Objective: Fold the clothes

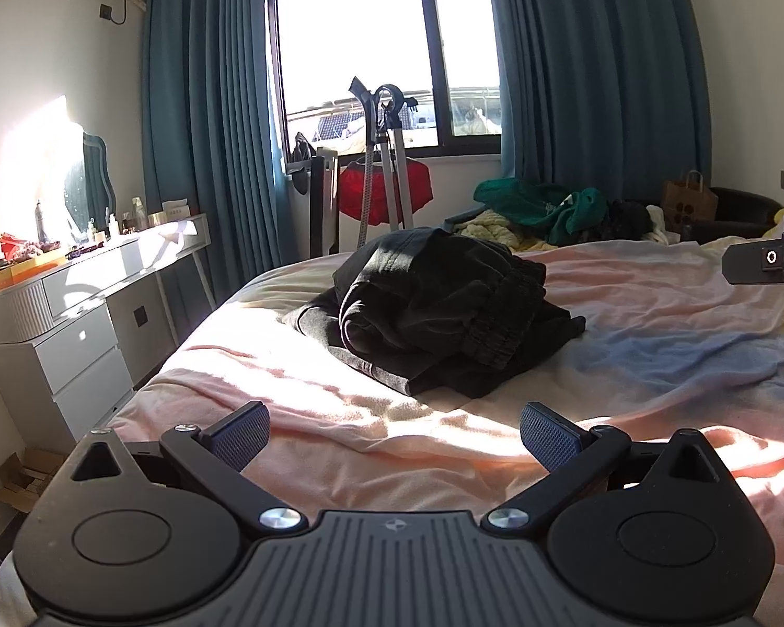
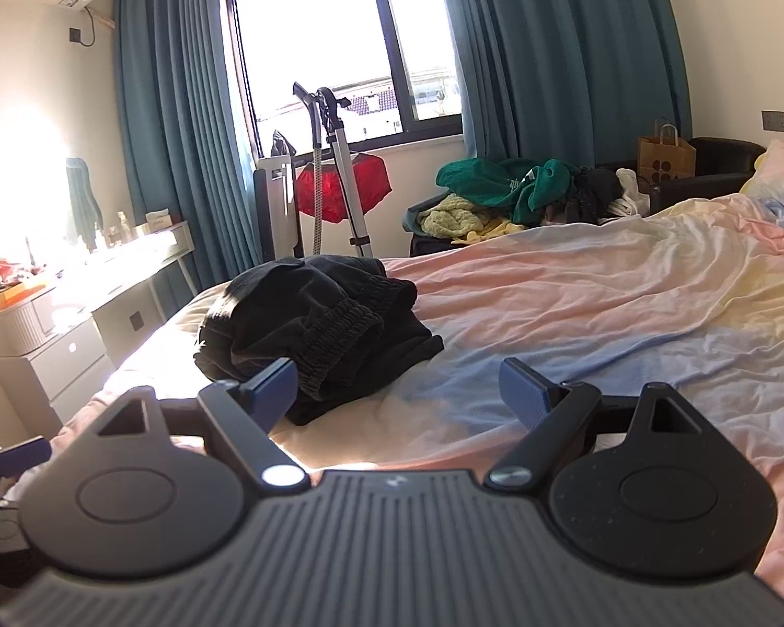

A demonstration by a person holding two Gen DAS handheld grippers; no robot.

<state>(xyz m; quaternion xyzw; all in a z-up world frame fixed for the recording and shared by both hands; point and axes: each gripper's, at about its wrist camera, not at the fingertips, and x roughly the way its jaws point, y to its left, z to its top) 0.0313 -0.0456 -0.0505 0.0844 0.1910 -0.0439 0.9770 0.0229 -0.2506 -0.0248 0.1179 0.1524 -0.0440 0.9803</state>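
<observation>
Now both grippers, left gripper (image 1: 394, 436) and right gripper (image 2: 398, 394), hover low over bed (image 1: 627, 324), fingers spread.

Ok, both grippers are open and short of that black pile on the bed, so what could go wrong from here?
1. The black clothes lie bunched in overlapping layers, so the left gripper might pinch several layers at once.
2. The loose wrinkled bedsheet under the pile could get caught along with a hem.
3. The right gripper has one finger close beside the elastic cuff; closing blindly may snag only that.
</observation>
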